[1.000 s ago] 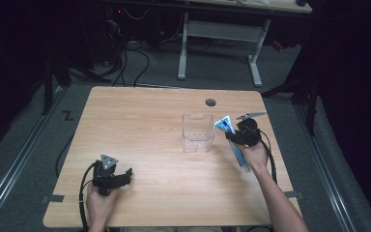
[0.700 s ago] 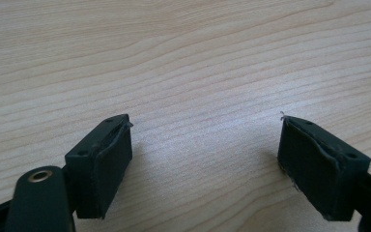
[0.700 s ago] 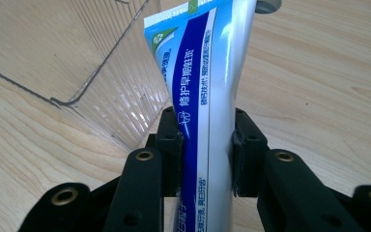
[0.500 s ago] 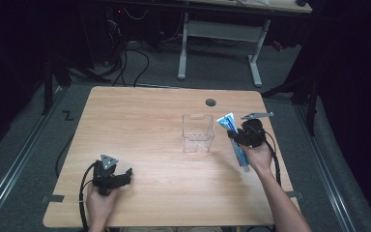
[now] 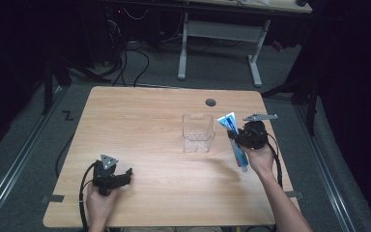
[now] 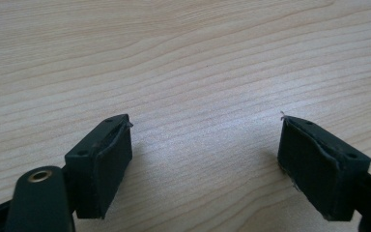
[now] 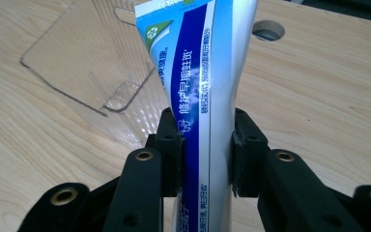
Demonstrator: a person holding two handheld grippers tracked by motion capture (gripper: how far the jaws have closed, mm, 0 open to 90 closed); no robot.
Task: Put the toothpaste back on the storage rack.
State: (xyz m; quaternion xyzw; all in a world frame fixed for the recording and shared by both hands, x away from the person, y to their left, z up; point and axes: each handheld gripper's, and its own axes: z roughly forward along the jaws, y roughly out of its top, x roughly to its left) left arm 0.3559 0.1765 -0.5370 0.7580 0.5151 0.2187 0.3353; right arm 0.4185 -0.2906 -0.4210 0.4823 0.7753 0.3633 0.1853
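Two jaws of the right gripper (image 7: 206,145) clamp a blue-and-white toothpaste tube (image 7: 198,72) — Chinese lettering — left gripper (image 6: 205,159) wide.

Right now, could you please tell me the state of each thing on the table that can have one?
Toothpaste tube: clamped between the right gripper's jaws, crimped end pointing away, beside the container.
Clear plastic container: upright, open-topped, empty.
Right gripper: shut on the tube.
Left gripper: open, nothing between its jaws, low over bare tabletop.
Table: wooden, with a round cable hole near its far edge.
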